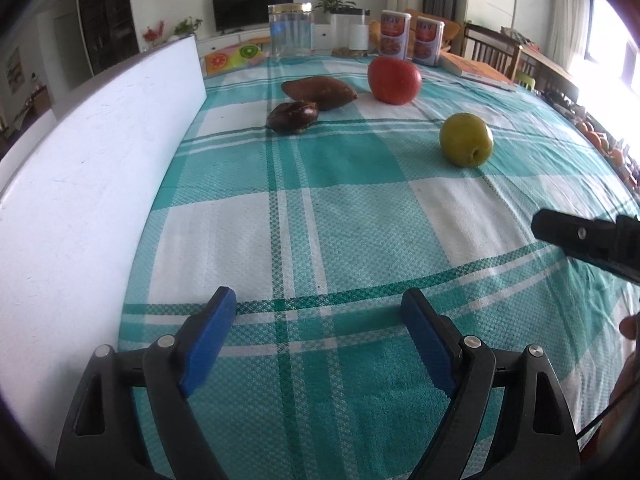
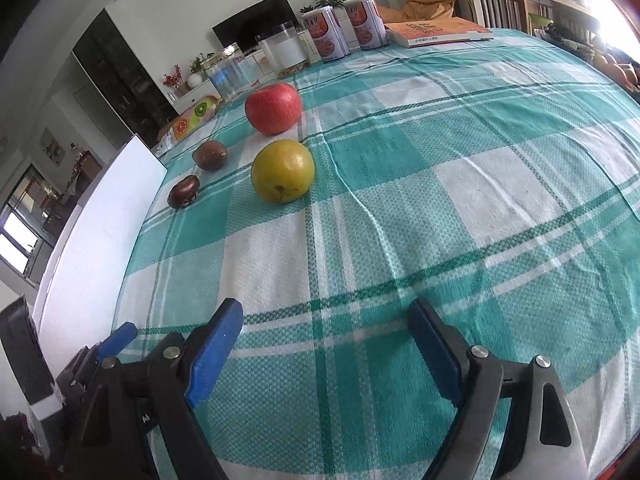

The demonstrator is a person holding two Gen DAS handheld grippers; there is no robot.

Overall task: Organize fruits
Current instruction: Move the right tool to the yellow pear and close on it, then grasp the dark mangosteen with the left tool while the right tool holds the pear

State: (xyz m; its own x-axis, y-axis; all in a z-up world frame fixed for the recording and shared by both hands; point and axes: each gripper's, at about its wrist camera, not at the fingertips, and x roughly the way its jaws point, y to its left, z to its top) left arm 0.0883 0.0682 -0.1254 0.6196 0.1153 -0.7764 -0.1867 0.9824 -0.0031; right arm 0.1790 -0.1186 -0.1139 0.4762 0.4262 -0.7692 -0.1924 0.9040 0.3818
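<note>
My left gripper [image 1: 318,308] and right gripper [image 2: 326,320] gape wide, empty, over the checked cloth [image 2: 460,200]; canister [image 2: 326,34] labels too blurred to read.

Bare tablecloth [image 2: 460,208] ahead, open to the green fruit [image 2: 282,171]; white board [image 1: 80,184] walling the left edge.

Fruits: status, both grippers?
Left gripper open, empty. Right gripper open, empty. Red apple, green apple untouched on tablecloth. Path clear.
</note>
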